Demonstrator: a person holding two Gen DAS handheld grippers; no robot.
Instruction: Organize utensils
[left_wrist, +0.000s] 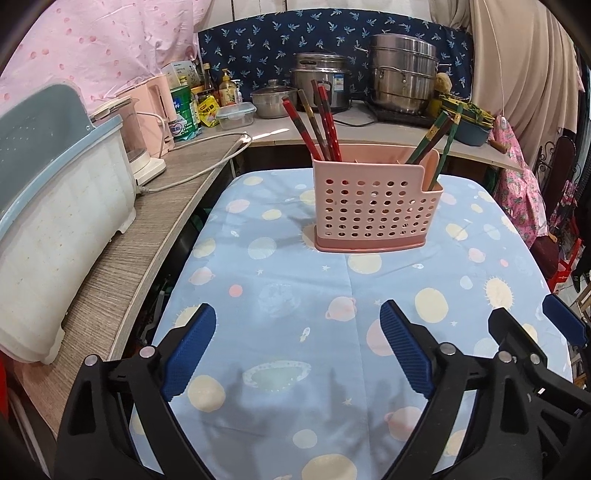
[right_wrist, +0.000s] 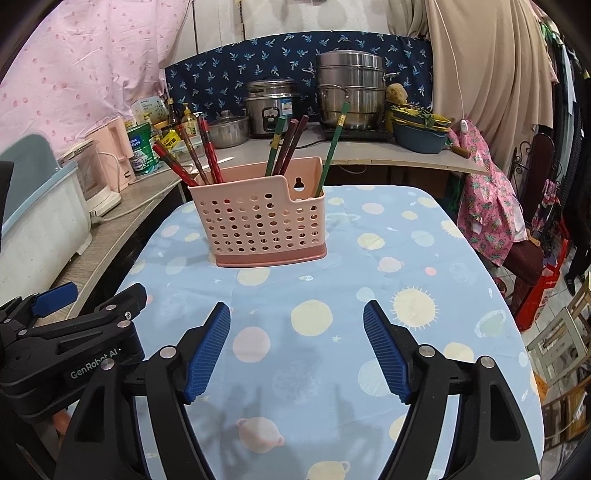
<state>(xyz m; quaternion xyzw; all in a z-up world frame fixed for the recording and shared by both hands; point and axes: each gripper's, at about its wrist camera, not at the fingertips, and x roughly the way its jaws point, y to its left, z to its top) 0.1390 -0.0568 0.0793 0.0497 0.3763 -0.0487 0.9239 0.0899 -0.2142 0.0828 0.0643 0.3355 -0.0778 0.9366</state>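
Note:
A pink perforated utensil holder (left_wrist: 373, 205) stands on the table with the blue planet-print cloth (left_wrist: 295, 295); it also shows in the right wrist view (right_wrist: 258, 225). Red and brown chopsticks (left_wrist: 317, 122) lean in its left compartment, green and brown ones (left_wrist: 434, 138) in its right part. In the right wrist view the red ones (right_wrist: 199, 151) lean left and the green ones (right_wrist: 334, 144) stand at the right. My left gripper (left_wrist: 297, 343) is open and empty, near the table's front. My right gripper (right_wrist: 297, 343) is open and empty beside it, and also shows in the left wrist view (left_wrist: 532, 321).
A white dish rack with a blue lid (left_wrist: 55, 206) and a pink kettle (left_wrist: 155, 107) stand on the wooden counter at the left. Steel pots (left_wrist: 402, 77), a rice cooker (left_wrist: 321, 79), bottles and tins line the back counter. Chairs and clothes (right_wrist: 491, 206) are at the right.

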